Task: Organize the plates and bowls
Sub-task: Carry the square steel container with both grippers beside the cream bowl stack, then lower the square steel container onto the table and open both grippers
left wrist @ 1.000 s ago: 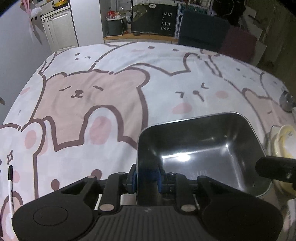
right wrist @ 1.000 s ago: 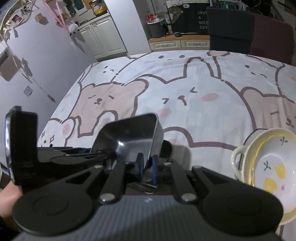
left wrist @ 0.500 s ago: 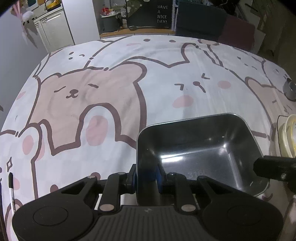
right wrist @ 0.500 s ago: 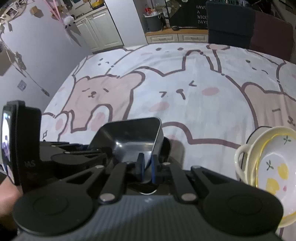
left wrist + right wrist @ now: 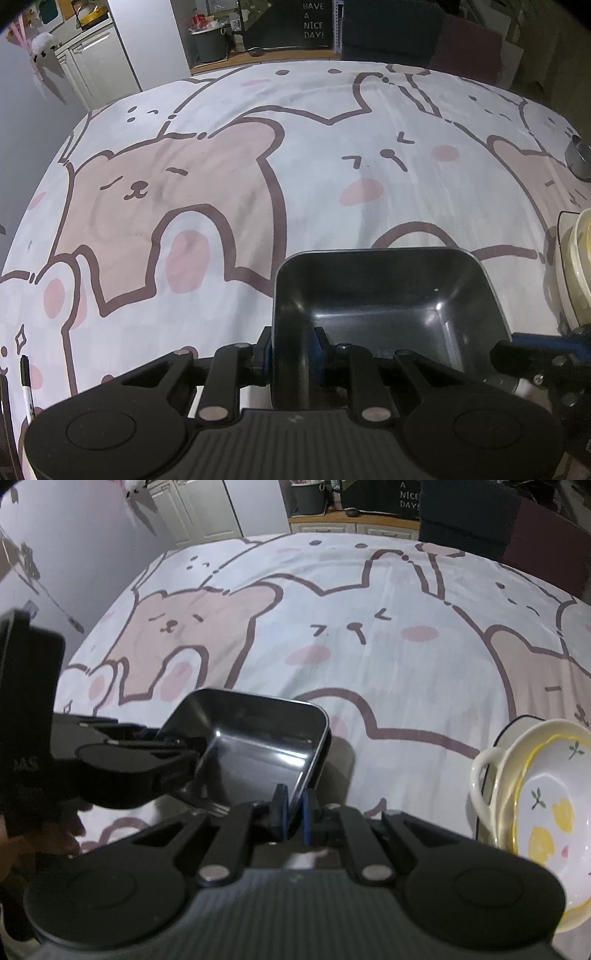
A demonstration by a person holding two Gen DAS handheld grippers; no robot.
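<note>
A square steel bowl [image 5: 388, 295] is held above the table by both grippers. My left gripper [image 5: 291, 350] is shut on its near left rim. My right gripper [image 5: 293, 812] is shut on its right rim; the bowl [image 5: 258, 746] tilts in the right wrist view. A stack of cream and yellow-rimmed bowls [image 5: 546, 801] with a fruit print sits to the right, and its edge shows in the left wrist view [image 5: 576, 269].
The table carries a bear-and-rabbit cloth [image 5: 221, 177]. A marker pen [image 5: 26, 384] lies at the near left edge. A small metal object [image 5: 580, 158] sits at the far right. Dark chairs [image 5: 406, 33] stand beyond the table.
Both grippers have carried the steel bowl a little to the right and nearer the stack, still gripping it. The bowl looks more level in the left wrist view.
</note>
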